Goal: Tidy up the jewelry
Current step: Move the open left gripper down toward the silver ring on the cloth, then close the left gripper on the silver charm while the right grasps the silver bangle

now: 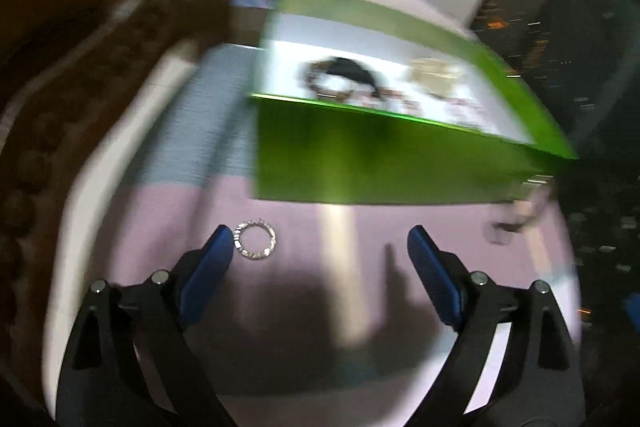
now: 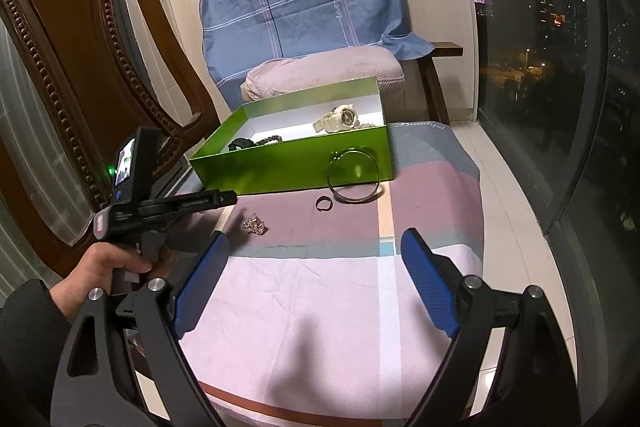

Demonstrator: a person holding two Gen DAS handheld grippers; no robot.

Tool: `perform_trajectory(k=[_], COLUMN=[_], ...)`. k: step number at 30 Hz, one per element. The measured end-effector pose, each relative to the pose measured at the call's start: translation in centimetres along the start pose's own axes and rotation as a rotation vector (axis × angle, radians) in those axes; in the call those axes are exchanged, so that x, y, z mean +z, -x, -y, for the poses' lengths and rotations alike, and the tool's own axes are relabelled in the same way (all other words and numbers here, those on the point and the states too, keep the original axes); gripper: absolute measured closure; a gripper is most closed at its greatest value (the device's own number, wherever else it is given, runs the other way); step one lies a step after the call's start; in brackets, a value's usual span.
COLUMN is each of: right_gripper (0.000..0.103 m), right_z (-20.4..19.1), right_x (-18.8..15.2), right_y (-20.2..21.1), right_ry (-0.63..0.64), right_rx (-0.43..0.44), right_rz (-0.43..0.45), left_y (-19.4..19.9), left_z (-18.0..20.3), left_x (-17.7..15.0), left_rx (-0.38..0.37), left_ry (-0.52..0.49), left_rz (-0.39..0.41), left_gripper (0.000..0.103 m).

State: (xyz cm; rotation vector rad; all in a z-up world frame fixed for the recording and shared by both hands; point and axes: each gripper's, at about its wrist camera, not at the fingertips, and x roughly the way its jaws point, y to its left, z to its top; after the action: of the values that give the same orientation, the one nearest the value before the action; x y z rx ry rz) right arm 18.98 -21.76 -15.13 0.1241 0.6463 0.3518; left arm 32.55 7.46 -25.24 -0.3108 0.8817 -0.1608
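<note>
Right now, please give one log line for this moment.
left tongs: open, empty | right tongs: open, empty | silver ring: on cloth | green box: open

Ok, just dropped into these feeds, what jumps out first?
The bright green box at the middle of the cloth-covered table, open, with a white watch and dark beaded pieces inside. In front of it on the cloth lie a large thin bangle leaning against the box wall, a small dark ring and a silver sparkly ring, which sits just beyond the open left hand-held gripper. The right hand-held gripper is open too, holding nothing.
</note>
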Motion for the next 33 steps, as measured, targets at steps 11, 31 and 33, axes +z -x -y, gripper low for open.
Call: perform_trajectory(k=[11, 31, 33], right_gripper=[0.017, 0.017, 0.017], right_z=[-0.5, -1.0, -0.9], right_x=[0.0, 0.2, 0.3], right_y=[-0.3, -0.7, -0.7], right_ry=[0.019, 0.033, 0.035], right_rx=[0.006, 0.006, 0.002], right_rz=[-0.013, -0.028, -0.024], left_y=[3.5, 1.7, 3.6], left_z=[3.2, 5.6, 5.8], left_x=[-0.5, -0.9, -1.2], left_rx=[-0.067, -0.338, -0.284], left_ry=[-0.143, -0.172, -0.176], left_rz=[0.101, -0.038, -0.001], left_gripper=[0.010, 0.009, 0.009])
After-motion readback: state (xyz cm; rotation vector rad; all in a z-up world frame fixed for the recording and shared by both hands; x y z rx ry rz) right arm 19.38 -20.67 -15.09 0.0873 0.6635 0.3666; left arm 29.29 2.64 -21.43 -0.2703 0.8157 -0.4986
